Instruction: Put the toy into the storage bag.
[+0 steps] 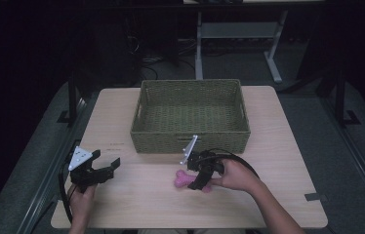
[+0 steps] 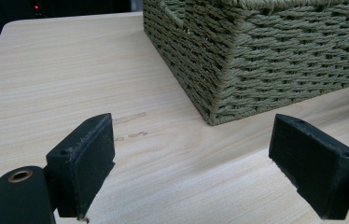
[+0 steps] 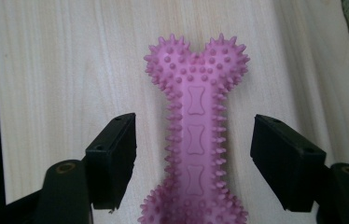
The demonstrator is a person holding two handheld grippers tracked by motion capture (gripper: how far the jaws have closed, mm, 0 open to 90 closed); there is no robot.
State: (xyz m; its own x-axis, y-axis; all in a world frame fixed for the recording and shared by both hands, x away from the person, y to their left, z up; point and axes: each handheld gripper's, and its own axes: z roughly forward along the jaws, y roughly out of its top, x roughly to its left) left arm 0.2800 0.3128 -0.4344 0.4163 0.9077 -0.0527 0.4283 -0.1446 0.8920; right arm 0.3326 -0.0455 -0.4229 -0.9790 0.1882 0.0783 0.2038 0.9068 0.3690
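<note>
- on the pale wooden table (image 1: 136, 195), the spiky pink rubber bone (image 3: 193, 135) lies between the right gripper (image 3: 193, 154)'s parted jaws, untouched.
- left gripper (image 2: 191, 163): jaws wide apart, empty, near the woven green basket (image 2: 266, 56).

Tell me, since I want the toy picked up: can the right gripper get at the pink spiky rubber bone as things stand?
Probably yes. The right gripper already straddles the pink spiky rubber bone, its jaws apart on either side of the shaft, nothing between.
</note>
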